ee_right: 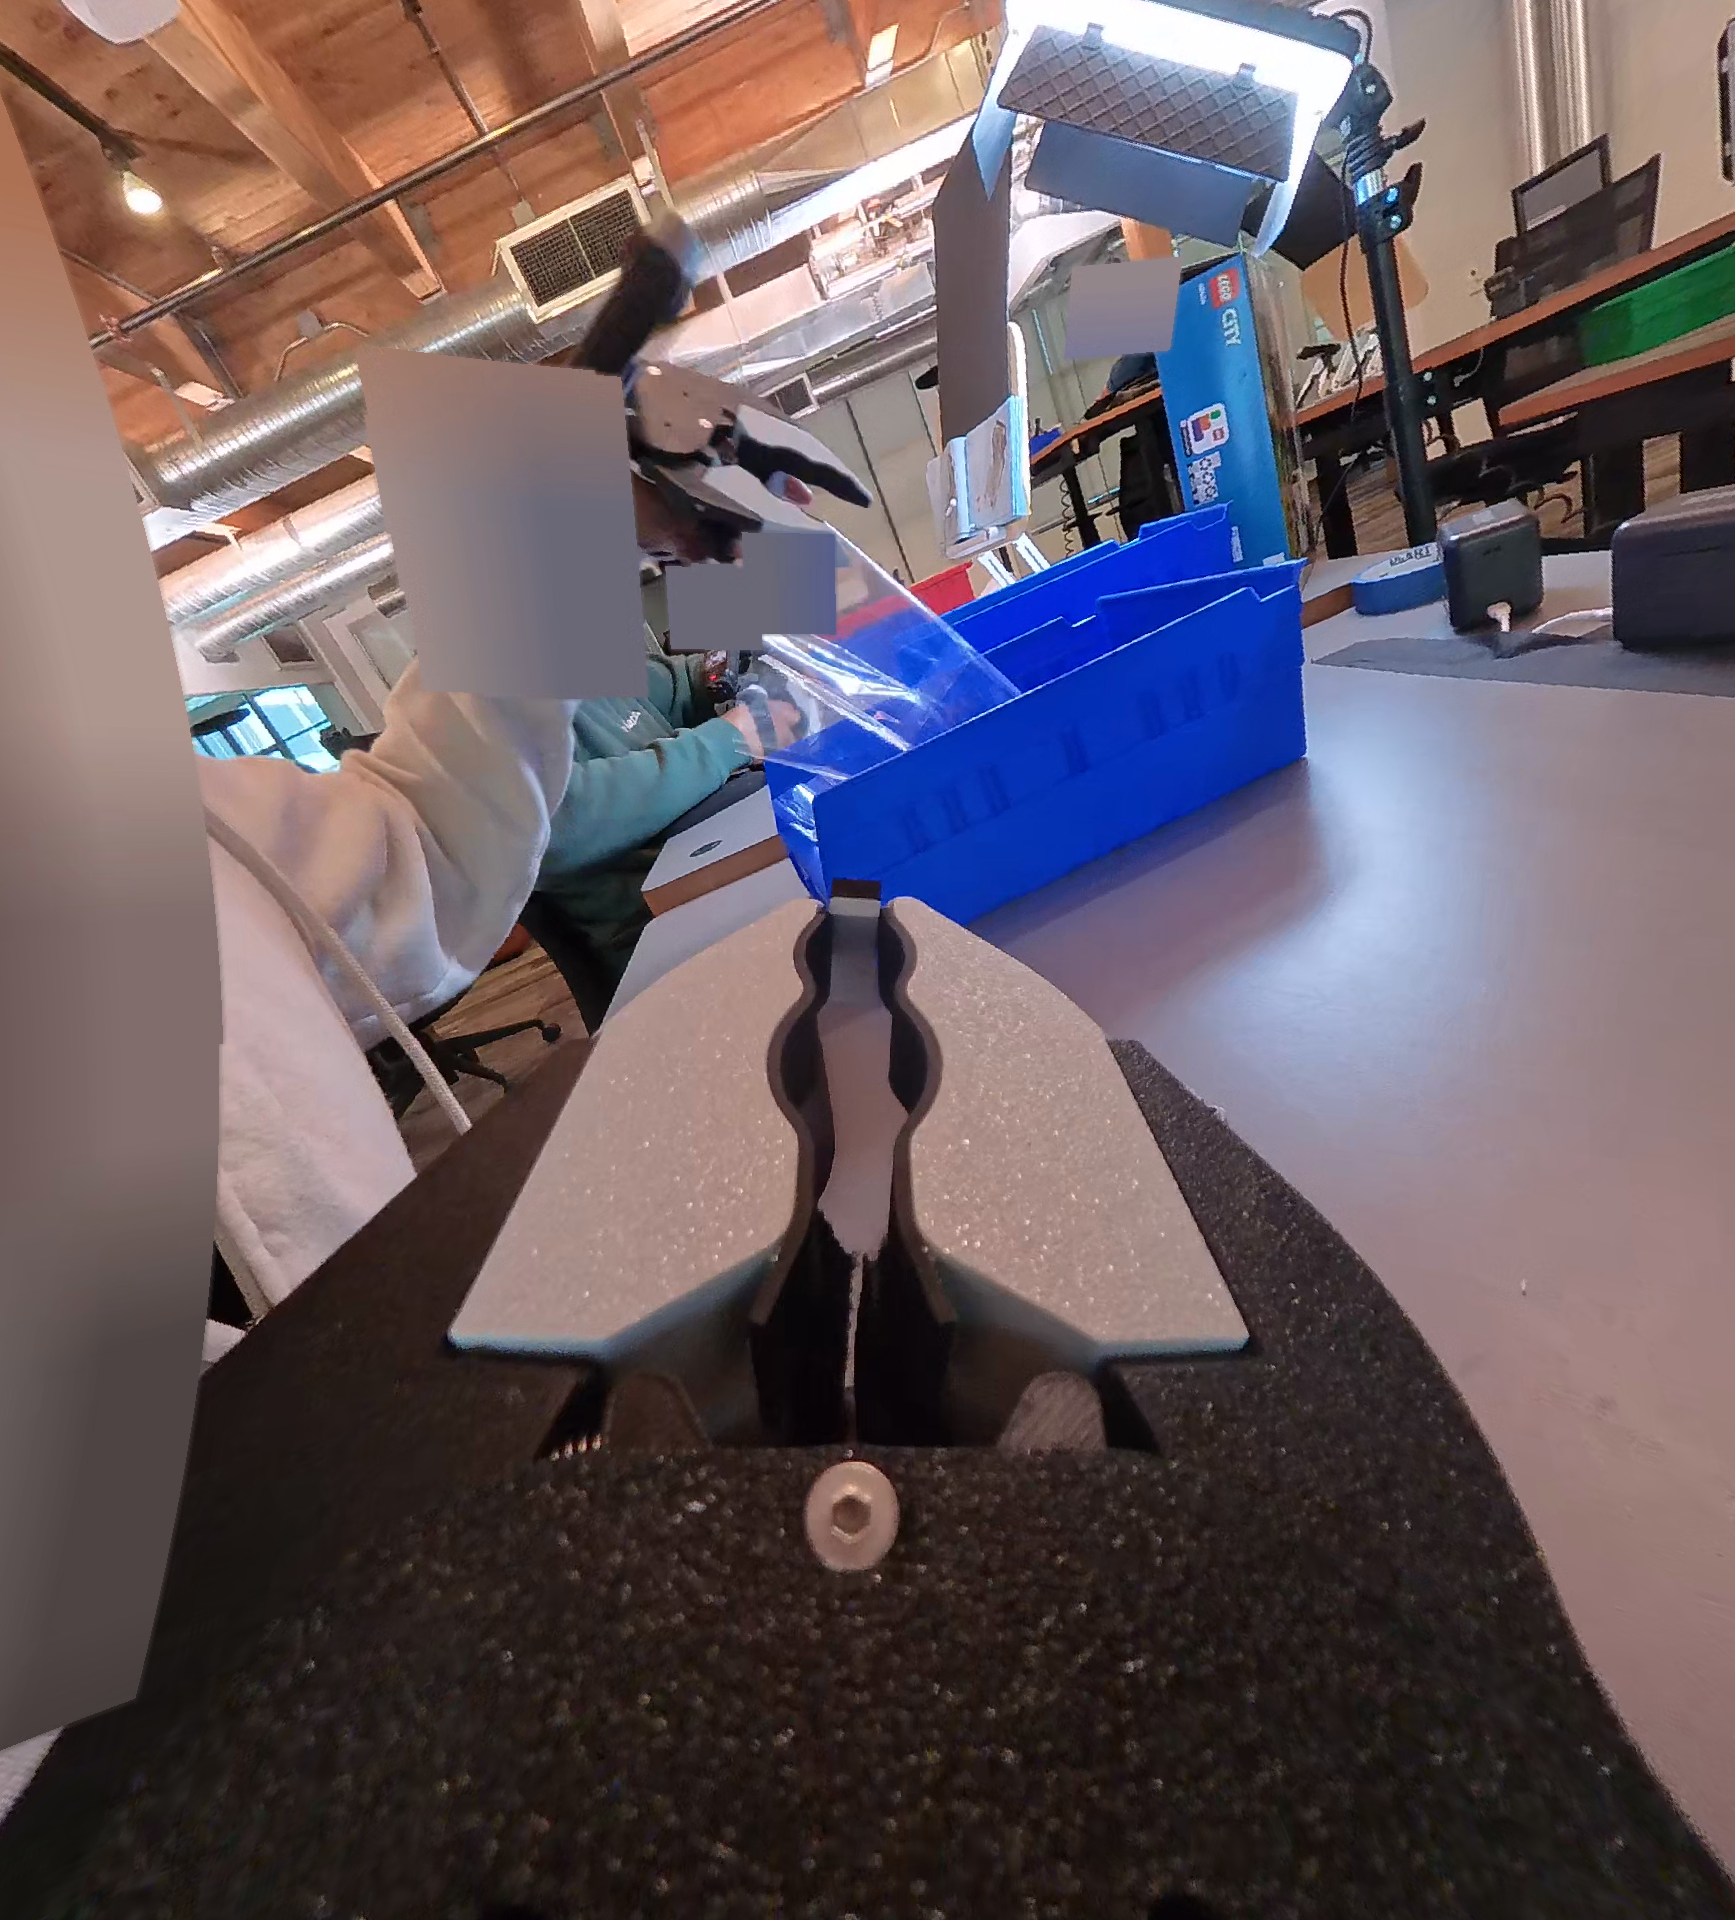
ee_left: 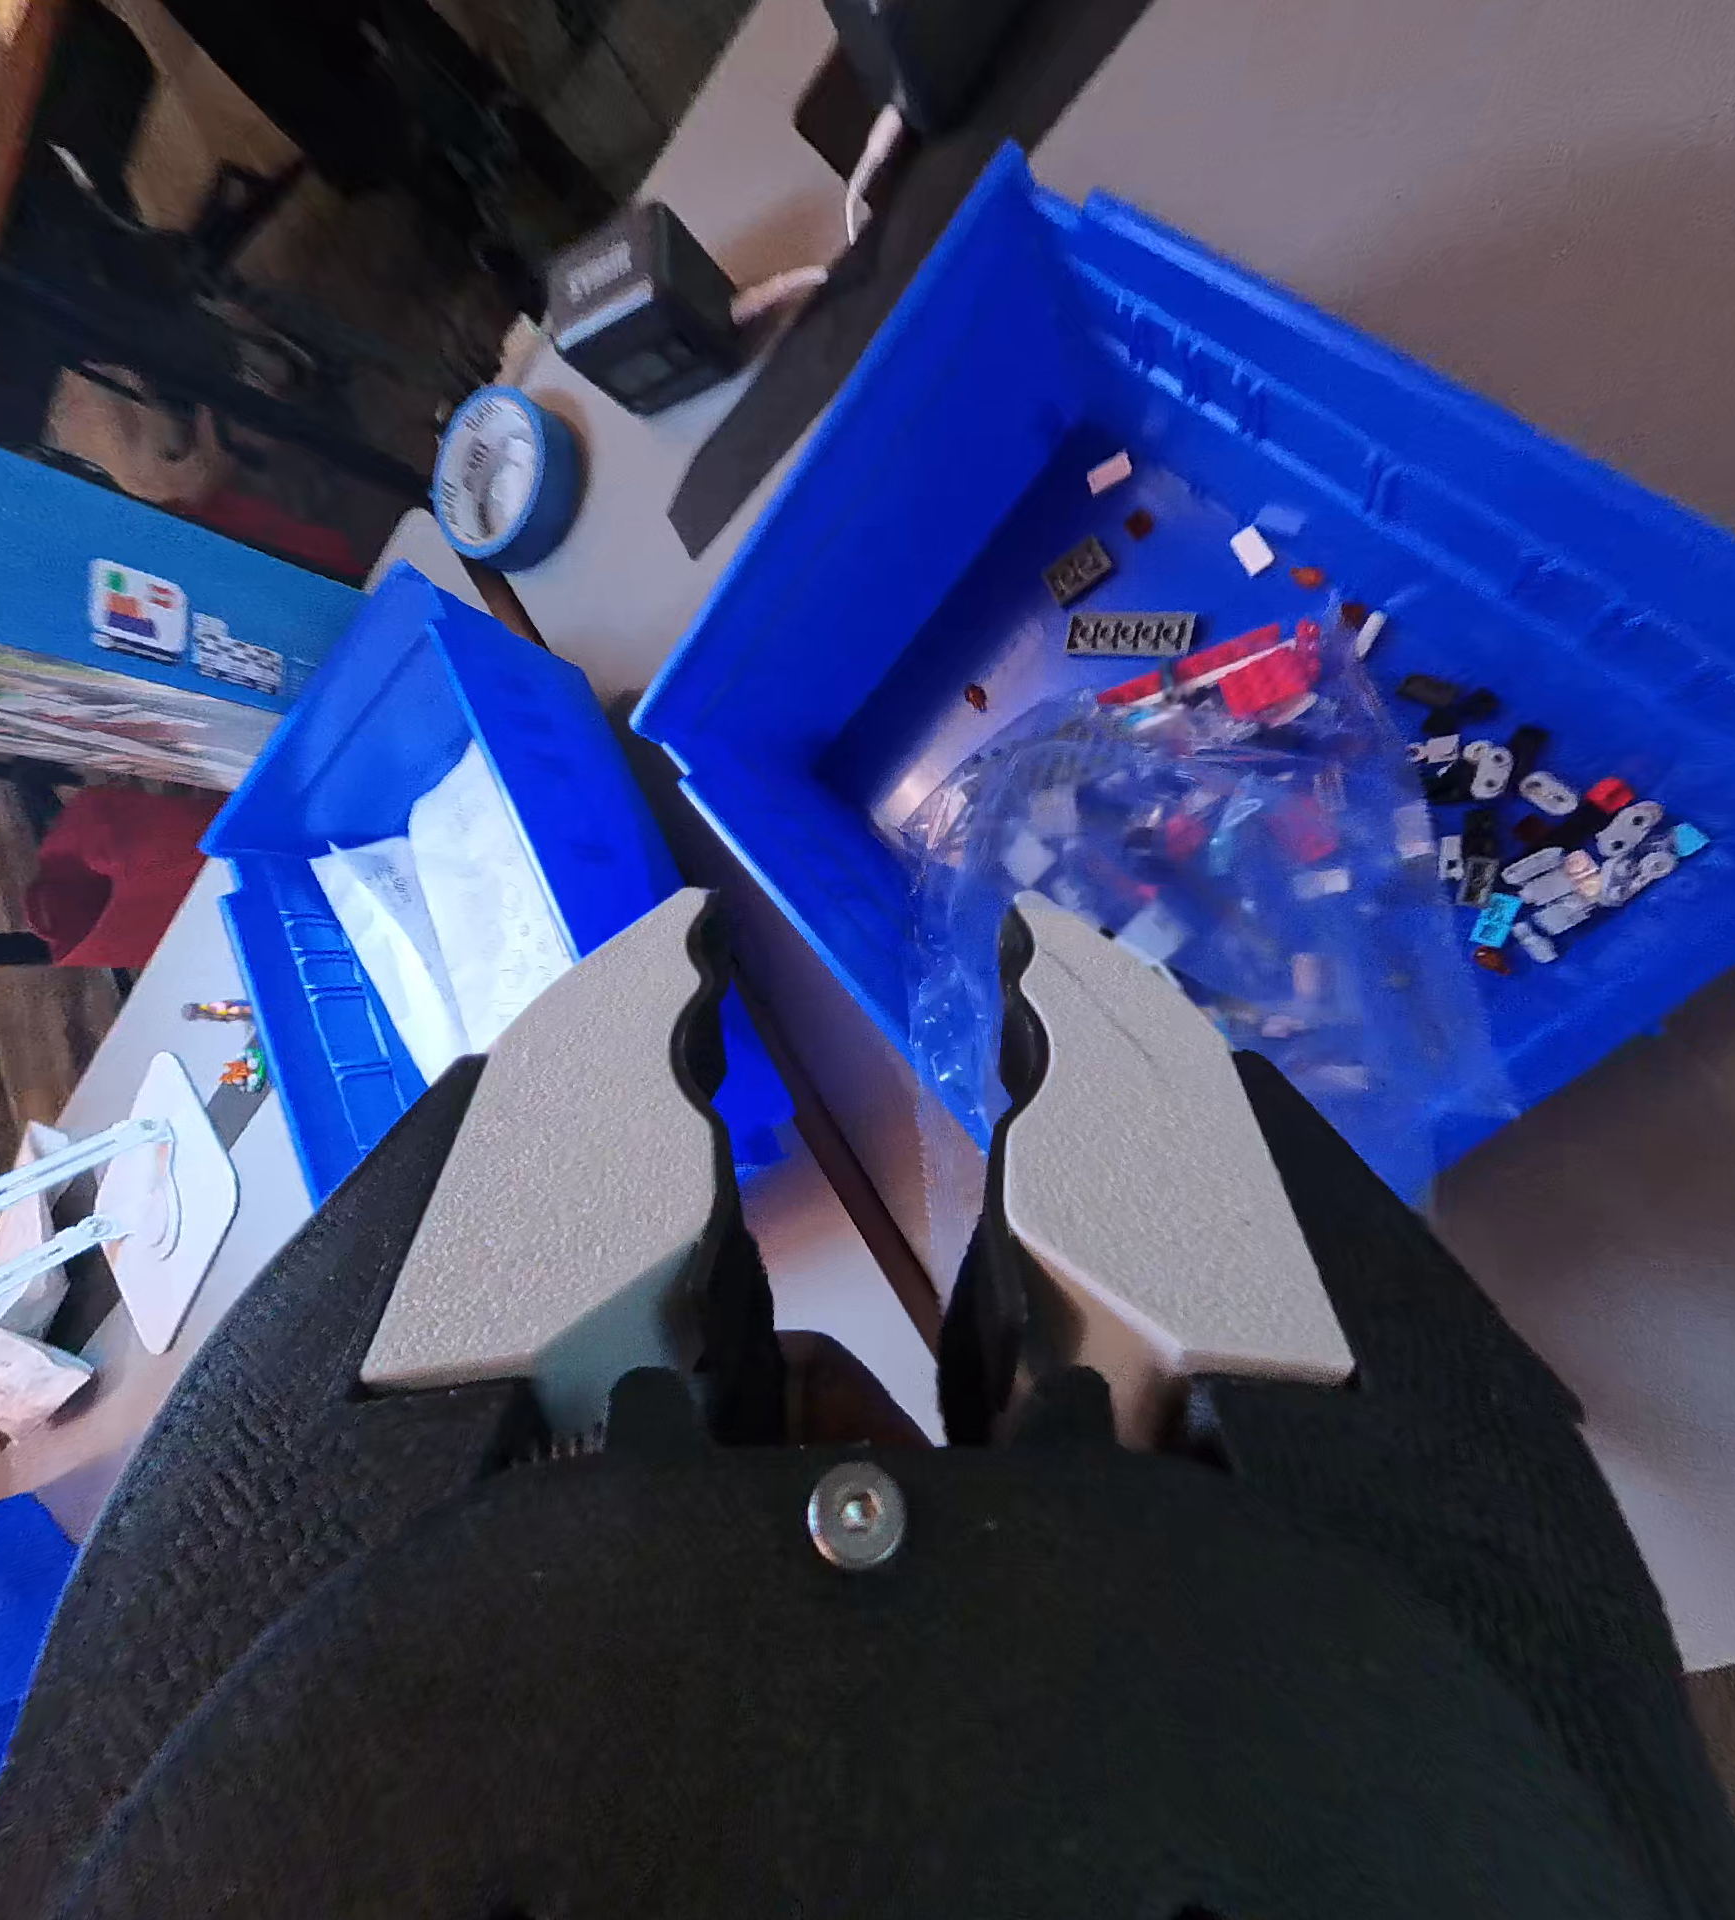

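My left gripper (ee_left: pixel 863 914) is open, with nothing between its pads. It hangs over the near wall of a large blue bin (ee_left: pixel 769 582). A clear plastic bag (ee_left: pixel 1206 831) of small bricks lies in the bin and brushes the outside of my right-hand finger (ee_left: pixel 1133 1091). Loose bricks (ee_left: pixel 1528 831) are scattered on the bin floor. My right gripper (ee_right: pixel 852 909) is low over the grey table (ee_right: pixel 1465 1039), in front of the bin (ee_right: pixel 1050 790). It is shut on a small grey brick (ee_right: pixel 852 902) at its tips. The bag (ee_right: pixel 873 665) trails below the left gripper (ee_right: pixel 738 468) there.
A smaller blue bin (ee_left: pixel 489 665) holding white paper (ee_left: pixel 447 894) stands left of the large one. A blue tape roll (ee_left: pixel 499 478), a black device (ee_left: pixel 645 301) and a blue box (ee_left: pixel 63 582) lie beyond. A person's white sleeve (ee_right: pixel 406 831) is at left. Left tips to right tips: about 45 centimeters.
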